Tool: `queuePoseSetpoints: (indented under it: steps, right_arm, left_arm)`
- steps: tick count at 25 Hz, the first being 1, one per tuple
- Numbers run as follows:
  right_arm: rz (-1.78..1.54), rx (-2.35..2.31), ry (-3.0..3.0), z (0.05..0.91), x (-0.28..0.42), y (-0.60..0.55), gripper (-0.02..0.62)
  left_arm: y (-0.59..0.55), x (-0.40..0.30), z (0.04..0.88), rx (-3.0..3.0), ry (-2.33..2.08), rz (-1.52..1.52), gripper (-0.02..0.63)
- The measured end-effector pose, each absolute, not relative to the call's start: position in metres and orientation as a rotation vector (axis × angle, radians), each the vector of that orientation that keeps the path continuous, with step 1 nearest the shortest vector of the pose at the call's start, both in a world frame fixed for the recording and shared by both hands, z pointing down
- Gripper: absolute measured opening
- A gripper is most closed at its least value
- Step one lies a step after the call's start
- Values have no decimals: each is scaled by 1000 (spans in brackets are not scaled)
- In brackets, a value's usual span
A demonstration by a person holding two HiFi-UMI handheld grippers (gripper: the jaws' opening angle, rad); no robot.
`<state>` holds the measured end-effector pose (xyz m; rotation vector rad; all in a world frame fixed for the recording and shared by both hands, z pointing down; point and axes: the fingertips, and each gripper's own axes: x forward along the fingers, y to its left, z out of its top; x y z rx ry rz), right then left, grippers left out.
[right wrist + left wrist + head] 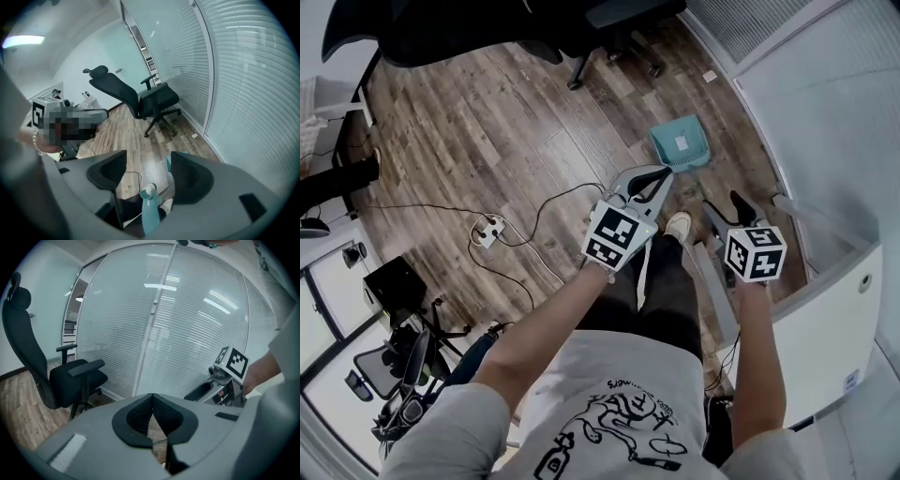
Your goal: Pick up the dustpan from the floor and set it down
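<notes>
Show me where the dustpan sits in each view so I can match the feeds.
Head view: the dustpan is upper right of centre, on the wood floor by the glass wall.
Left gripper view: not in it.
Right gripper view: its teal handle is at bottom centre, between the open jaws of the right gripper and not gripped.
Shared landmark: the black office chair.

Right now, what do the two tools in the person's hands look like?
Both are grey plastic. The left tool and right tool each carry a white cube printed with black square markers, and their tips have black, bumpy pads. The person wears a short-sleeved light T-shirt with a black drawing on it.
</notes>
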<state>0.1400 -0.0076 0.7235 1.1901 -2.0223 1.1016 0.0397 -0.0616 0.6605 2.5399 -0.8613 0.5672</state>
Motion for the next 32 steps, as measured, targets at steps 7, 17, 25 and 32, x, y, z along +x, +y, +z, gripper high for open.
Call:
queuePoseSetpoints:
  steps: [7,17,25,32]
  right_arm:
    - [967,1242,-2134,644,137,-24,273]
    - [661,1320,-2302,481,118,-39,228]
    - [476,1425,-2419,366,107,-38,126]
    - [264,1531,-2465,273,112,-28,83]
  left_arm:
    - [-64,39,608,2566,-878,505,-6]
    - [-68,27,480,2617,-899,393,-6]
    - [-67,22,373,2729,-918,265,-6]
    - [-63,13,284,2834,-977,109,-6]
